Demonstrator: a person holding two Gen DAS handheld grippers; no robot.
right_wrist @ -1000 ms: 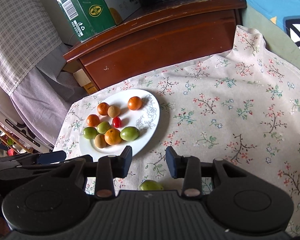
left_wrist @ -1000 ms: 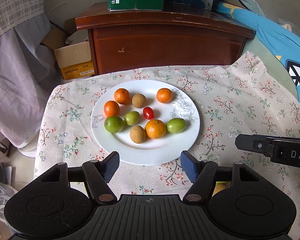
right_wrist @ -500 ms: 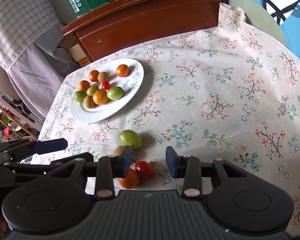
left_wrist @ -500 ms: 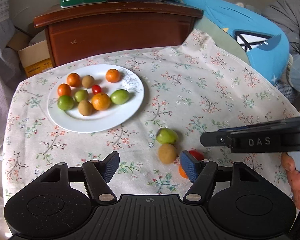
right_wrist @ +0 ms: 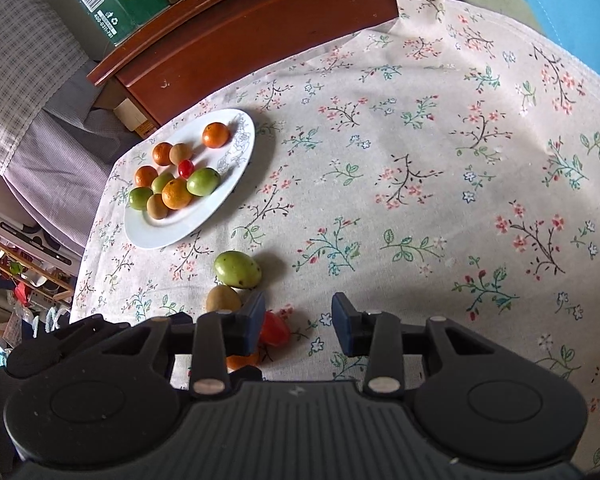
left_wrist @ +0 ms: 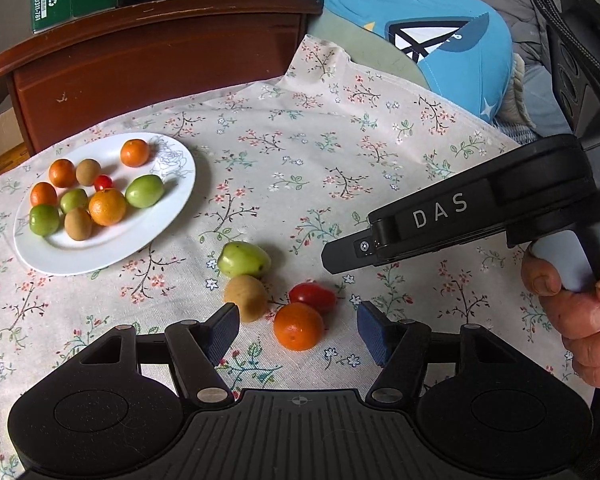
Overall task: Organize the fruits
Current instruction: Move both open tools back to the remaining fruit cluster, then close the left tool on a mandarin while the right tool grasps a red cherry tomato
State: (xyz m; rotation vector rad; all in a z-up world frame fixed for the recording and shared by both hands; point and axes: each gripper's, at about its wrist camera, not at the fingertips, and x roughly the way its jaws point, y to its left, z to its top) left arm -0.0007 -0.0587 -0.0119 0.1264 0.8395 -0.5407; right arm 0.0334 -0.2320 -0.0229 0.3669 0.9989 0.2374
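While a second ago only the plate (left_wrist: 100, 256) showed, left tool (left_wrist: 296, 328), closing, empty, frames an orange (left_wrist: 298, 326).

Bright soft daylight; short shadows right of fruit; sharp focus; strong fisheye bending, dark corners.

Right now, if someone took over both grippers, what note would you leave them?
Left gripper: empty, jaws closing over the loose orange.
Right gripper: narrow gap, empty, beside the red tomato.
On the cloth: green fruit, brown fruit, the tomato and the orange.
White plate: nine fruits already on it.
Left: probably plate the four loose ones.
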